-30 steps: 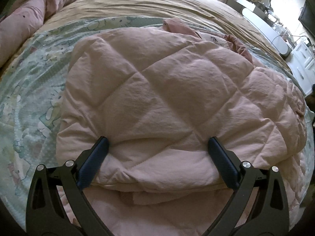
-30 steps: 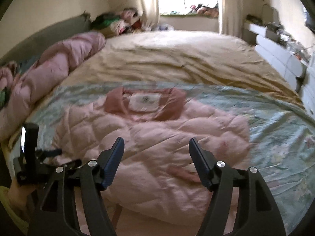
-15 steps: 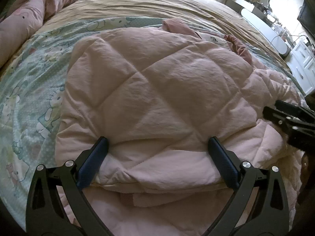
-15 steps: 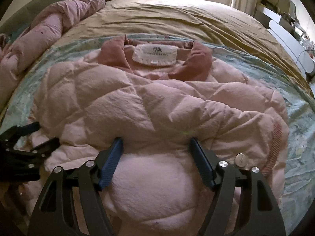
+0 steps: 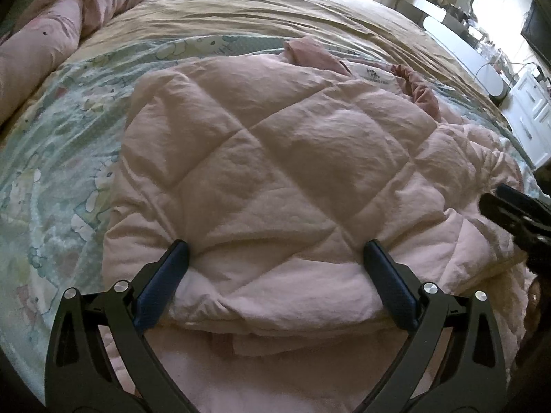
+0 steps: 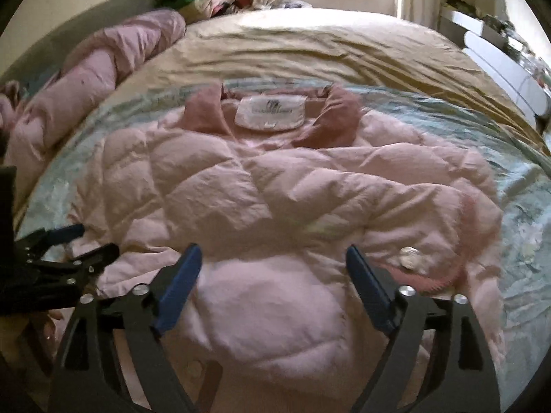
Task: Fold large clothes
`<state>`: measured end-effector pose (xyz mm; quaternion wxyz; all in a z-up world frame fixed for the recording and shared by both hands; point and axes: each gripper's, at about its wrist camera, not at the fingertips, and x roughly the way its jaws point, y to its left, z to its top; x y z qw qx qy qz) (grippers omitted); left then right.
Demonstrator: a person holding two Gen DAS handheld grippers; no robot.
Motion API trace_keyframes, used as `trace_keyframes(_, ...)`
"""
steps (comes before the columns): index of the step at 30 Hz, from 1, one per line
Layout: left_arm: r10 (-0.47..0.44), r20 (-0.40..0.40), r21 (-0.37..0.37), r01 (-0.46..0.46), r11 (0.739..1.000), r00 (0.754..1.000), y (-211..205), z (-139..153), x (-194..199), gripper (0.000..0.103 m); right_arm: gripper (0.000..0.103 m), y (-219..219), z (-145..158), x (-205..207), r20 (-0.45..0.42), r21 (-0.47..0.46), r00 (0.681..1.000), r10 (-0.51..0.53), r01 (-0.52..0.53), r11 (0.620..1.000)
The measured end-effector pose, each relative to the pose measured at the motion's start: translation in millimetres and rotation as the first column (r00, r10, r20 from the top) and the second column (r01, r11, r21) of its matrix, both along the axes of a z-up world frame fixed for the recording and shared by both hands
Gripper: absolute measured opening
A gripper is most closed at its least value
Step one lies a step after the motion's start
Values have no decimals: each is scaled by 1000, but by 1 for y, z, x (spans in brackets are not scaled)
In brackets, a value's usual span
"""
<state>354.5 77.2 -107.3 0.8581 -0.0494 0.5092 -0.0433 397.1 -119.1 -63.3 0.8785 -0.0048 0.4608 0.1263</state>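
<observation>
A pink quilted jacket [image 5: 275, 144] lies on the bed, sides folded in, its darker collar and white label [image 6: 270, 113] at the far end. My left gripper [image 5: 274, 246] rests on the near folded hem, fingers wide, with puffy fabric bulging between them. My right gripper [image 6: 272, 250] hovers low over the jacket's [image 6: 275, 189] near right part. Its jaws are opening around a soft bulge that the pads do not pinch. Each gripper shows in the other's view: the right gripper [image 5: 516, 213] at the right edge, the left gripper [image 6: 69, 244] at the left edge. A silver snap [image 6: 409, 258] lies beside the right finger.
A patterned blue-green sheet [image 5: 51, 172] lies under the jacket, over a tan bedspread [image 5: 275, 10]. A rolled pink duvet [image 6: 103, 62] runs along the bed's left side. White furniture [image 5: 530, 117] stands to the right of the bed. A clothes pile [image 6: 206, 0] sits at the far corner.
The right gripper has dropped toward the jacket, its jaws have spread wider, and it has come into the left wrist view at the right edge. The left gripper has kept still.
</observation>
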Motion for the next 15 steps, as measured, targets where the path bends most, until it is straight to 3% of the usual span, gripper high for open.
trace_keyframes(4,6,0,8,-6,1000,1000,-2,8,-7,94,96,-14,13,-18,31,39,999,-21,20,999)
trace_keyframes(15,14,7,-39,-13,999,1000,-6,32,-31,94,97,-35,34,-49,70,91,995,-77,71,993)
